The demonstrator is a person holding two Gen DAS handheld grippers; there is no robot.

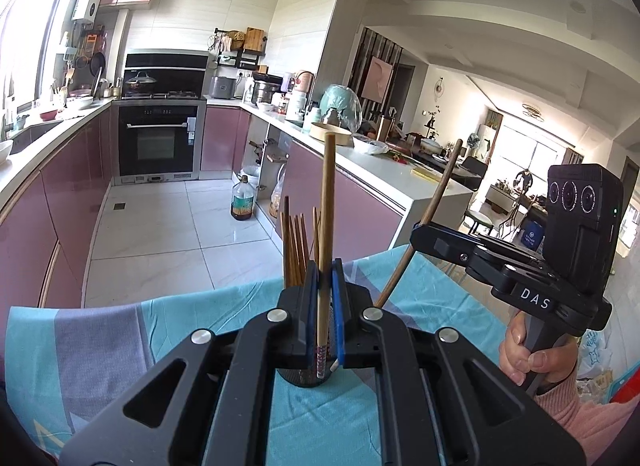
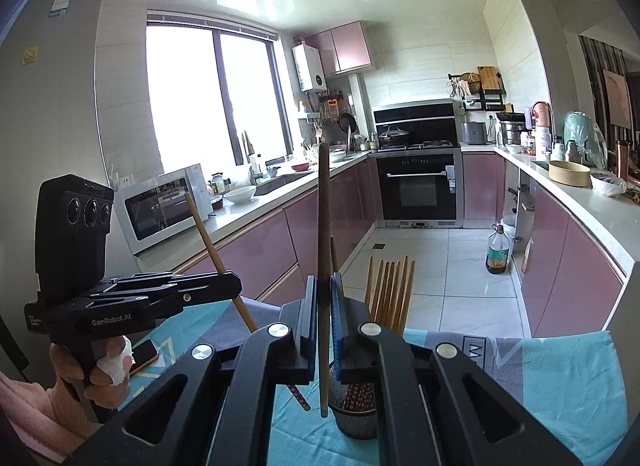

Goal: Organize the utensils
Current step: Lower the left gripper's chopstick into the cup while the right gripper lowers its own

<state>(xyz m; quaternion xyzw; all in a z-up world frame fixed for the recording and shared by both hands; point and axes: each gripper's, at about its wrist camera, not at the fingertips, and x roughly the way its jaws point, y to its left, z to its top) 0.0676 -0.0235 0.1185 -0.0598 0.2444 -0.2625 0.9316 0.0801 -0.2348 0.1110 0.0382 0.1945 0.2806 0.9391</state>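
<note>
— Chopsticks held in grippers: how many are counted?
— Two: one pale chopstick point(image 1: 327, 225) in the left gripper point(image 1: 325, 286), one dark chopstick point(image 2: 323, 266) in the right gripper point(image 2: 324, 298).
— Holders recorded?
— One mesh utensil holder point(image 2: 358, 418).
— Chopsticks standing in it?
— About seven; the bundle point(image 2: 390, 290) overlaps, so an exact count cannot be given.

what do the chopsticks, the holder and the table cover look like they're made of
Chopstick in the left gripper: probably bamboo or wood, pale tan, matte, with a patterned painted tip. Chopstick in the right gripper: likely darker wood, dull brown. Holder: apparently dark metal mesh, judging by its fine grid wall. Table cover: woven fabric, turquoise and grey, creased.
</note>
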